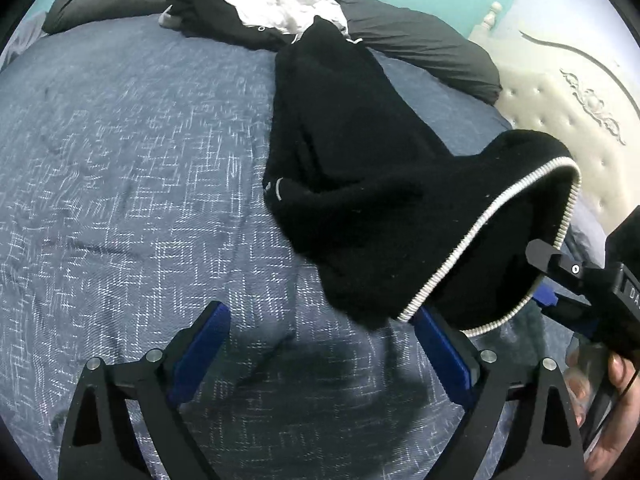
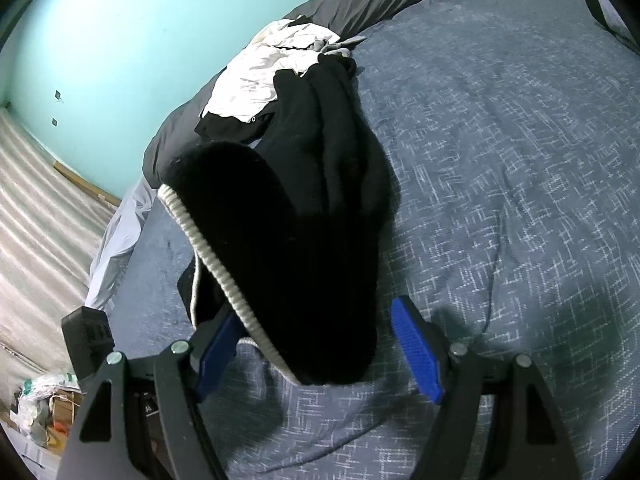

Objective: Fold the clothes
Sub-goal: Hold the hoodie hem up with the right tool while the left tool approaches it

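Blue-grey bedspread [image 1: 120,160], turquoise wall [image 2: 120,20]

Lighting: soft, even, moderately bright indoor light from above. Shadows: diffuse dark patches on the bedspread [image 1: 120,168] beneath the tongs in both views. Glare: none. Distortion: strong fisheye curvature, black vignette at corners. Focus: slight motion smear in left view; black garment [image 2: 304,220] underexposed, its texture lost.
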The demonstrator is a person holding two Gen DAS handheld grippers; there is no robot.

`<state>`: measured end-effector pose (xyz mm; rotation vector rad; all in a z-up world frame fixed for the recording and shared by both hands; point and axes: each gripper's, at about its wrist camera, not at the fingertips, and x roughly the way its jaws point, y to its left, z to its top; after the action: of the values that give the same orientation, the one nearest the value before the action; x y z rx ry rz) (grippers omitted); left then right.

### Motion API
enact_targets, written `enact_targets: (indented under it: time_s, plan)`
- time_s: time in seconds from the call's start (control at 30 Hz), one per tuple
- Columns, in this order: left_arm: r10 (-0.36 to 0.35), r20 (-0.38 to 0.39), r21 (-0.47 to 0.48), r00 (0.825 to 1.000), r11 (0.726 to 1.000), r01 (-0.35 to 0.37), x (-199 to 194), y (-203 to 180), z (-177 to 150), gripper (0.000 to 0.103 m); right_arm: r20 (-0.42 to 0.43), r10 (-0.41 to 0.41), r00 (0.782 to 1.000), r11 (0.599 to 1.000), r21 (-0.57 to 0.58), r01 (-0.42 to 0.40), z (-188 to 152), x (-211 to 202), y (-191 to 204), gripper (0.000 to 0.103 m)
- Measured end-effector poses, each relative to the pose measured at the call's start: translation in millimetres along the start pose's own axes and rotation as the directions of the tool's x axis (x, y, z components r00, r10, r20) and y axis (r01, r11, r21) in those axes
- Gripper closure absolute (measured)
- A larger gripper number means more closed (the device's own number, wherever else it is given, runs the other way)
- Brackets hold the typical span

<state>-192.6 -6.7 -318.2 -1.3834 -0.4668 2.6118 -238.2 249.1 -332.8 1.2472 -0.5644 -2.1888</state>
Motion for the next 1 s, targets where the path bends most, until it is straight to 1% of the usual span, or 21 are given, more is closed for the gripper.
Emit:
enact_targets:
  time_s: [0.1, 0.17, 0.3, 0.43, 0.53, 0.67, 1.0]
  plan:
    - [0.008, -0.037, -0.01, 0.999, 1.0, -0.008, 6.3, 3.1, -2.7, 0.005, -0.001, 0.003, 1.0, 1.0, 0.008, -0.003, 0.0, 0.9, -0.5, 0.027]
    - [0.005, -0.066, -0.043, 0.998, 0.999, -0.008, 11.3, 9.0, -5.7, 0.004, -0.004, 0.006, 1.0, 1.0, 0.015, -0.006, -0.3, 1.7, -1.4, 0.027]
    - [0.009, -0.064, -0.047, 0.998, 0.999, -0.012, 9.8, 10.8, -5.7, 0.004, -0.004, 0.004, 1.0, 1.0, 0.026, -0.004, -0.4, 1.1, -3.2, 0.027]
    - [0.01, -0.078, -0.043, 0.997, 0.999, -0.013, 13.2, 11.9, -10.3, 0.003, 0.003, 0.004, 1.0, 1.0, 0.03, -0.004, 0.4, -1.0, -3.4, 0.027]
    - [-0.003, -0.072, -0.05, 0.997, 0.999, -0.001, 11.8, 12.6, -11.9, 0.001, 0.003, 0.004, 1.0, 1.0, 0.031, -0.004, 1.0, -1.2, -4.0, 0.027]
    - [-0.021, -0.067, -0.069, 0.998, 0.998, 0.016, 9.0, 16.8, -13.9, 0.001, 0.004, 0.005, 1.0, 0.999, 0.039, -0.005, 1.6, -1.2, -5.2, 0.027]
    - [-0.038, -0.048, -0.078, 0.998, 0.996, 0.035, 6.6, 19.5, -23.1, 0.001, 0.006, 0.011, 1.0, 0.999, 0.043, -0.011, 0.6, -1.3, -4.4, 0.027]
